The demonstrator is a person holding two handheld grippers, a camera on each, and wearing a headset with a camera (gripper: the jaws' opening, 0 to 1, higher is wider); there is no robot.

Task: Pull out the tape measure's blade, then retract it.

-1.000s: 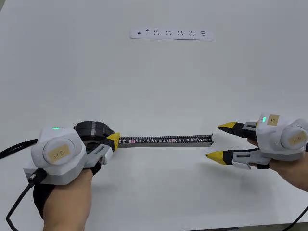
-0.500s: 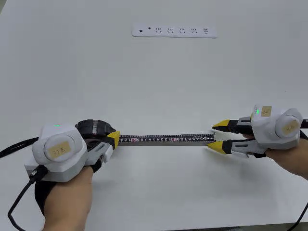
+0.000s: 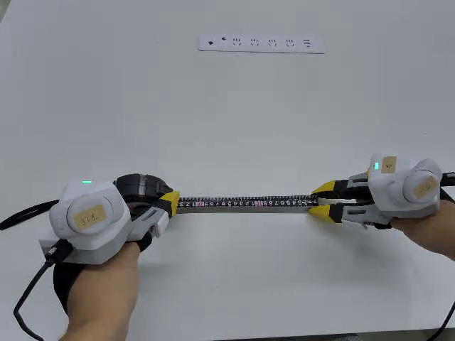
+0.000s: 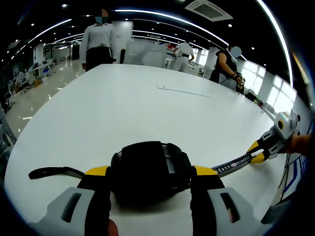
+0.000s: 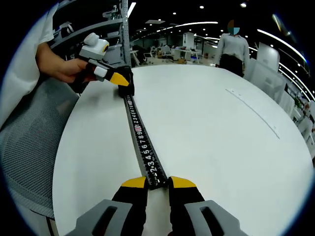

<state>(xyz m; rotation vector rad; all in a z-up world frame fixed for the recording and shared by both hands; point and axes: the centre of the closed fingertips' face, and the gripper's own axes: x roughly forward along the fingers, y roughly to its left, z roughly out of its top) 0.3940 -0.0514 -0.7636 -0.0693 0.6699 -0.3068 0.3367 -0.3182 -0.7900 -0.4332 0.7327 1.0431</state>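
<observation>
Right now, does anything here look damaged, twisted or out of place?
Nothing stands out. The blade runs straight, unkinked, from the tape measure in the left gripper to the right gripper, shut on its tip.

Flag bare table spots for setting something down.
Widest bare stretch: table between the power strip and the blade. A narrower band runs between blade and near edge. Crowded: the line from the left tool on the tape measure to the right tool pinching the blade's end.
</observation>
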